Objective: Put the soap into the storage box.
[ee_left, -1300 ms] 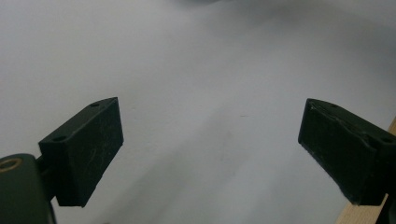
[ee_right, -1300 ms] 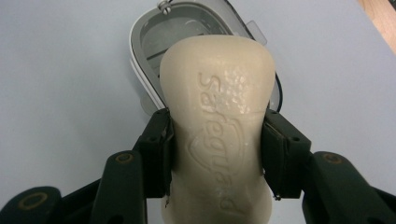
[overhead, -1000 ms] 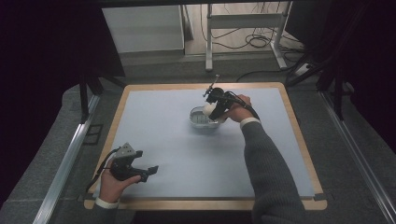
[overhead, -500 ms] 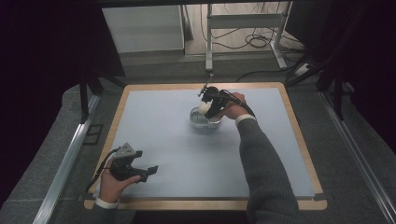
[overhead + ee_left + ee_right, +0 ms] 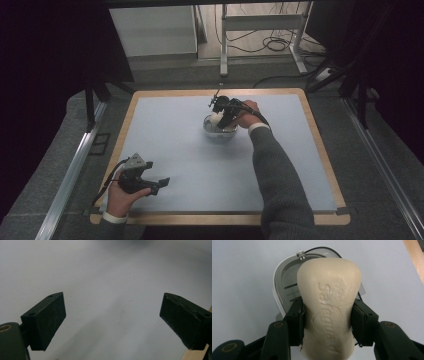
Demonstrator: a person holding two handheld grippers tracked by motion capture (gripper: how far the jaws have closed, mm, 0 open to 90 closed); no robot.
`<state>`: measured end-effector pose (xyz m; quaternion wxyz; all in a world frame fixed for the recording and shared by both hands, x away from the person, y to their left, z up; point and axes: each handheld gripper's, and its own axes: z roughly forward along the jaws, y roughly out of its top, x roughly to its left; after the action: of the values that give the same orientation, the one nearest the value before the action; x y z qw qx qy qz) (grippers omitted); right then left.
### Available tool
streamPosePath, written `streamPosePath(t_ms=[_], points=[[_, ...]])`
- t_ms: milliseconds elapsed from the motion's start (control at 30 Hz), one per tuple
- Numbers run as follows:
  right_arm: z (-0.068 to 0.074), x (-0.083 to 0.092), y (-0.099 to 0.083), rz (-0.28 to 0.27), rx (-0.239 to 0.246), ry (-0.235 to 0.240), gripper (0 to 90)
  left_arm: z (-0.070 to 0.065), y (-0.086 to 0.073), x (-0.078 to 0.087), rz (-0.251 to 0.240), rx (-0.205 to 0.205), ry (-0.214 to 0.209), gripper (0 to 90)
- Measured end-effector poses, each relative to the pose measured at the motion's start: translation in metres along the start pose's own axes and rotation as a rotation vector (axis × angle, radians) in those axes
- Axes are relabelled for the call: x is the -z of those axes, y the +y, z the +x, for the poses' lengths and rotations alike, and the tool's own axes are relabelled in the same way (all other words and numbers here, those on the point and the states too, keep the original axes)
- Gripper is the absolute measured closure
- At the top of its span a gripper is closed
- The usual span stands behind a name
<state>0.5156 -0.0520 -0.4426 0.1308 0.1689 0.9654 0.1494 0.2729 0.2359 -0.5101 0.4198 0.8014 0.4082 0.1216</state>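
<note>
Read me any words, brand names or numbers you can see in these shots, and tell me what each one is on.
"Safeguard": pressed into the face of the cream soap bar, which the right claw grips above the metal soap dish.
No other text is readable in the high view or the left gripper view.

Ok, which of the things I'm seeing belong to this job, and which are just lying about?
In the job:
- bar of soap, clamped in the right gripper
- soap dish, white rim with a metal tray, right under the bar

Just lying about:
- left gripper, jaws open with nothing between them, resting near the mat's front edge
- blue mat and wooden board
- cables on the floor behind
</note>
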Motion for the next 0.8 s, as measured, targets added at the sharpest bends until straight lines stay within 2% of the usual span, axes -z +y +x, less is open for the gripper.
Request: streamPosePath(t_ms=[200, 467, 633, 800], points=[[0.004, -0.005, 0.002, 0.012, 0.022, -0.006, 48.4, 0.0, 0.0, 0.0, 0.001, 0.0, 0.0, 7.1], [0.004, 0.005, 0.002, -0.064, -0.057, -0.003, 40.6, 0.0, 0.0, 0.0, 0.001, 0.0, 0.0, 7.1], [0.002, 0.017, -0.005, -0.141, -0.136, -0.012, 38.6, 0.0, 0.0, 0.0, 0.001, 0.001, -0.002, 7.1], [0.005, 0.029, -0.014, -0.184, -0.173, -0.022, 34.9, 0.0, 0.001, 0.001, -0.007, 0.008, -0.003, 7.1]])
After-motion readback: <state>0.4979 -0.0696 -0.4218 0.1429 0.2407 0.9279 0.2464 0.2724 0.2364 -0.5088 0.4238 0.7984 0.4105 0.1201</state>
